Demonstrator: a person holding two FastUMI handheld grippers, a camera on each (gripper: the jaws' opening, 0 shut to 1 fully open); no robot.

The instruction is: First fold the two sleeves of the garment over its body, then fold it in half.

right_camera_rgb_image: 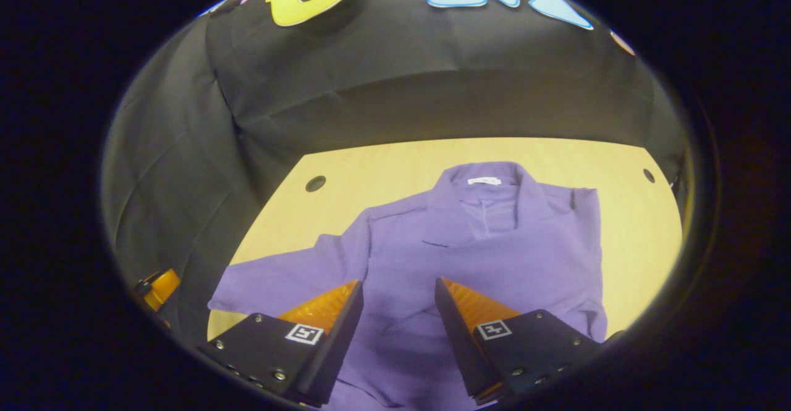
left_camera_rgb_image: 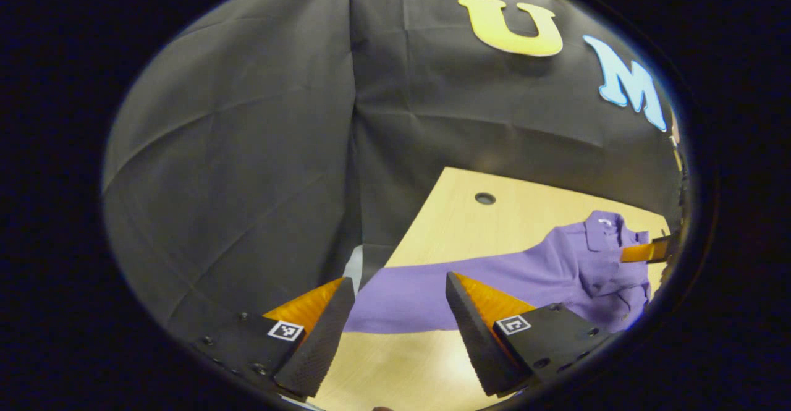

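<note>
The purple garment [right_camera_rgb_image: 469,256] lies flat on the light wooden desk [right_camera_rgb_image: 383,157], collar toward the top of the right gripper view. On the right side of that frame one sleeve already seems folded in over the body, its edge running straight down. The other sleeve [right_camera_rgb_image: 278,281] stretches out flat toward the lower left of the frame, so folding it looks like the step in hand.

The left gripper [left_camera_rgb_image: 400,318] hangs at the bottom of its view with its fingers spread apart and empty, the outstretched sleeve [left_camera_rgb_image: 420,293] lying between and beyond them. The right gripper [right_camera_rgb_image: 398,318] hovers over the body, fingers likewise released, grasping nothing.

To do this well, the left fingers should probably drop to the cuff end, pinch only the sleeve's layers near the edge, lift just enough to clear the desk, and carry it across toward the collar side. Dragging risks pulling the body askew. The right gripper could steady the shoulder as a hinge line.
</note>
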